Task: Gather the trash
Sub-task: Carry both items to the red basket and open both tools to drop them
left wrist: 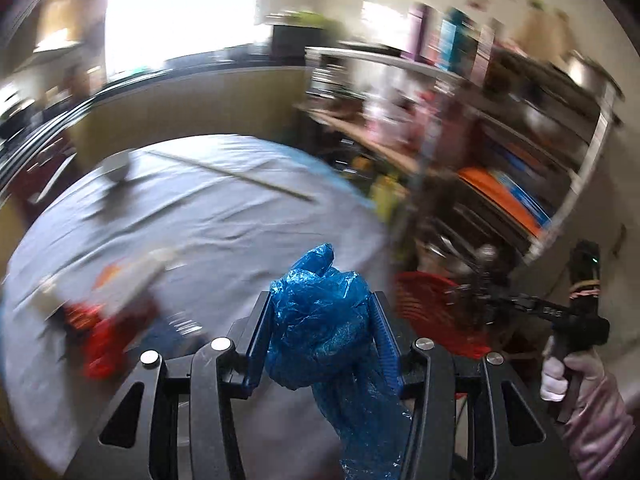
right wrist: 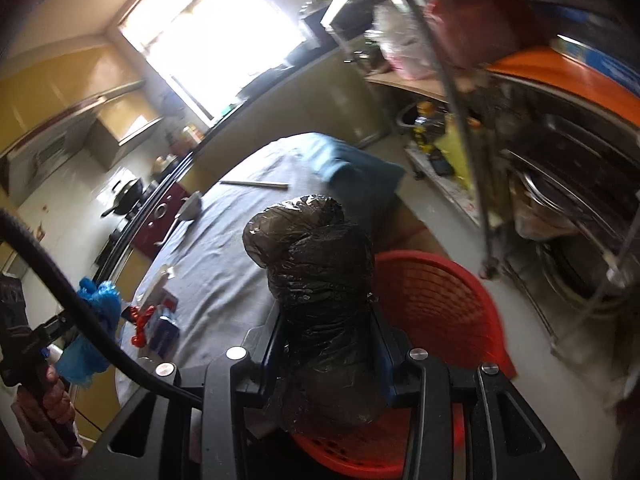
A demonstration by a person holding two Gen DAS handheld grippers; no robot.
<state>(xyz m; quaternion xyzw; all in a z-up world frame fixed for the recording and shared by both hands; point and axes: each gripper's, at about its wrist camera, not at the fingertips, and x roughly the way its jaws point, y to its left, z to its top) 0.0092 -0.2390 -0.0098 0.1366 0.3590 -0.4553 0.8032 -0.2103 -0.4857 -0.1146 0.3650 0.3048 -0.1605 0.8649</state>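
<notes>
- Gripping a crumpled blue bag (left wrist: pixel 316 344) in the left tool (left wrist: pixel 321 306), pads pressed narrow on the wad, above the near edge of the table (left wrist: pixel 224 216); could lose it if the squeeze eases, since thin film slides and springs back.
- Trailing a loose tail of that blue film below the pads (down over the tool's own frame); may snag on the linkage at release and cling instead of falling.
- Holding a dark see-through bag (right wrist: pixel 316 248) in the right tool (right wrist: pixel 328 320), closed partway around a bulky bundle, directly over the red basket (right wrist: pixel 440 308); looks well placed for a drop, though a large wad could catch the rim and roll out onto the floor.
- Letting go too high risks drift: light plastic floats sideways and might land beside the basket.
- Swinging the left tool across toward the basket could knock into the right tool, judging by how near the two sit in the left wrist view.
- Moving fast (heavy blur in the left wrist view) makes a poor aim or a bump against the metal rack (right wrist: pixel 560 160) just beside the basket more likely.
- Leaving the red wrapper (right wrist: pixel 140 320) and the blue carton (right wrist: pixel 164 332) on the table would keep the job unfinished; easy to overlook with both tools full.
</notes>
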